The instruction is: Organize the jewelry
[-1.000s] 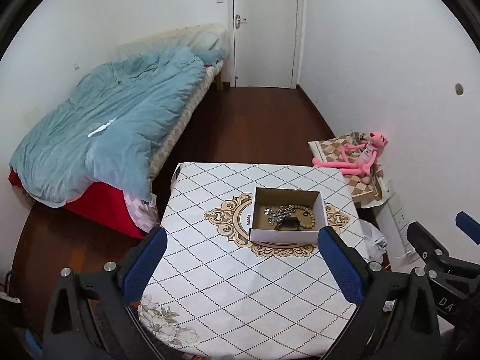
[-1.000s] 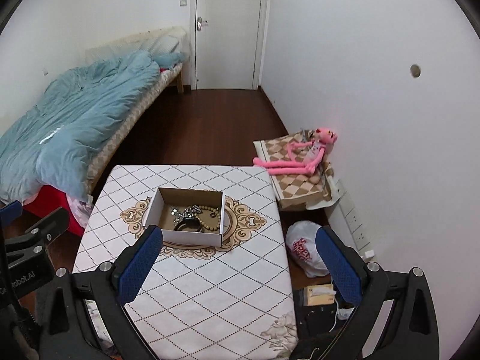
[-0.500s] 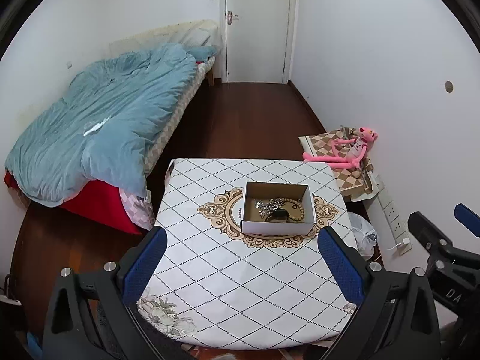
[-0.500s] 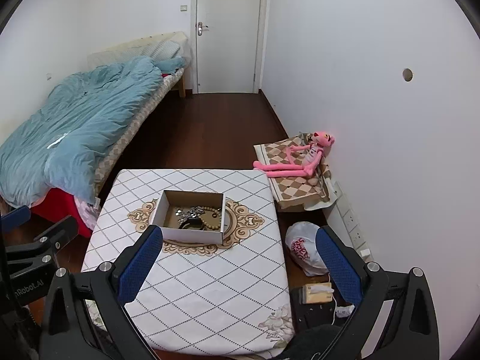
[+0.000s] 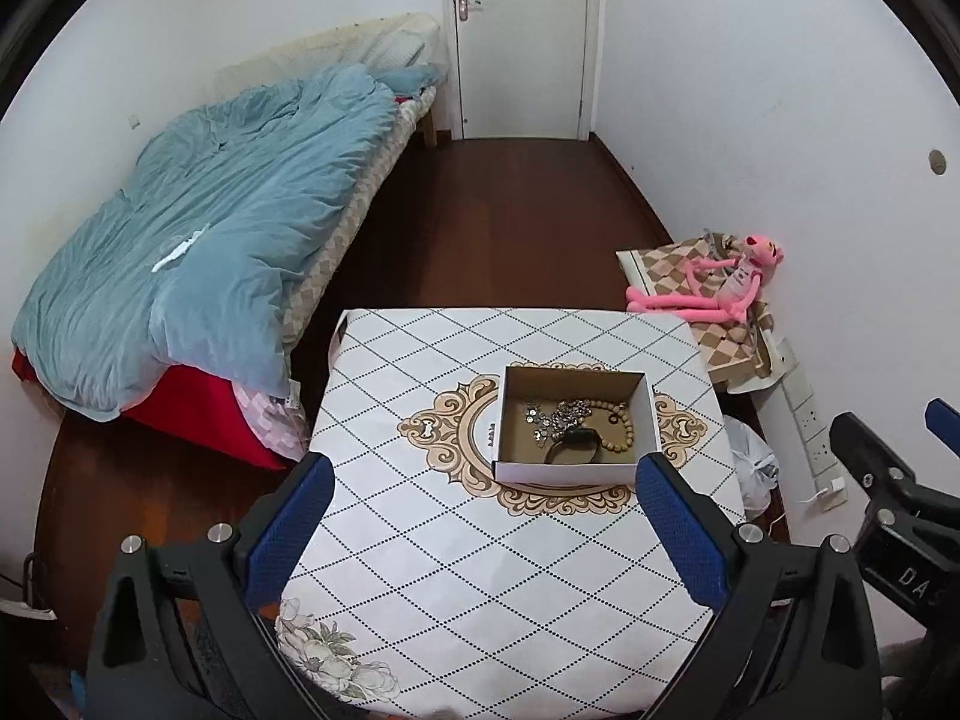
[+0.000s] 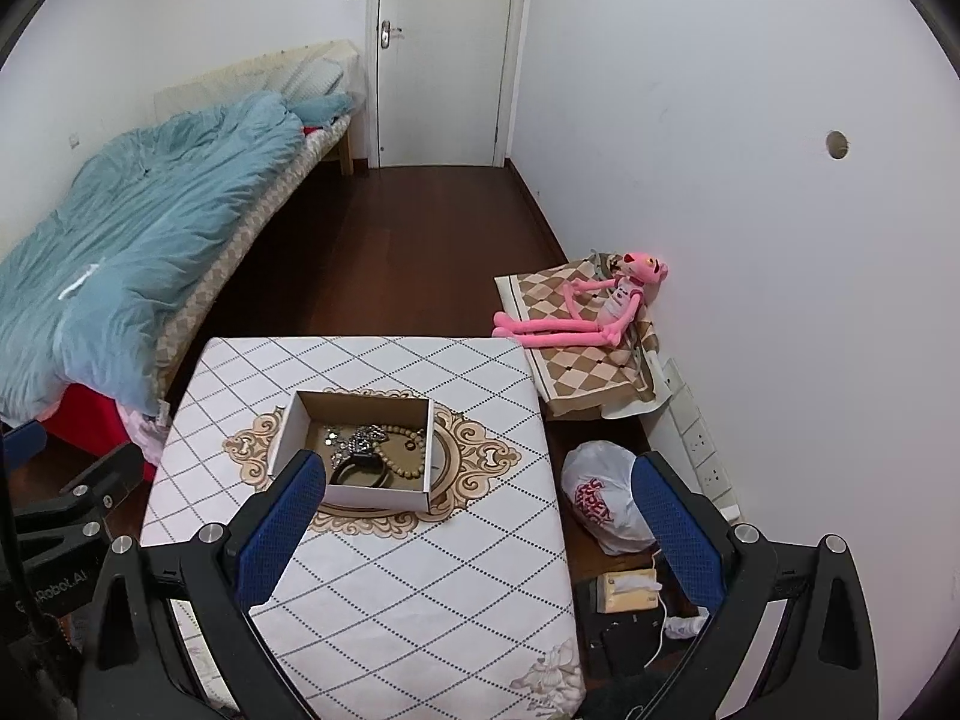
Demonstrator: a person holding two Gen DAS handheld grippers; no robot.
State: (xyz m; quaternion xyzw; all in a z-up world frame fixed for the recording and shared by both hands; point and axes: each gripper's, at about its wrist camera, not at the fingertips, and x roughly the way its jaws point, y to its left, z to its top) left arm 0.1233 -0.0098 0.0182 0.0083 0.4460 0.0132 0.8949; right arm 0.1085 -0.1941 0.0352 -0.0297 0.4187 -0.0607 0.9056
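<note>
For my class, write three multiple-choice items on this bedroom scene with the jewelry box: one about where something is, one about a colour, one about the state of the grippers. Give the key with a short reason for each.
1. Where does the cardboard box sit?
A. on the table
B. on the bed
C. on the floor

2. What colour is the quilt on the bed?
A. red
B. light blue
C. white

3. How do the left gripper and right gripper stand?
A. both shut on beads
B. one open, one shut
C. both open and empty

Key: 1 A, the box rests on the patterned tablecloth; 2 B, the quilt is pale blue; 3 C, each view shows its blue pads wide apart with nothing between them.
</note>
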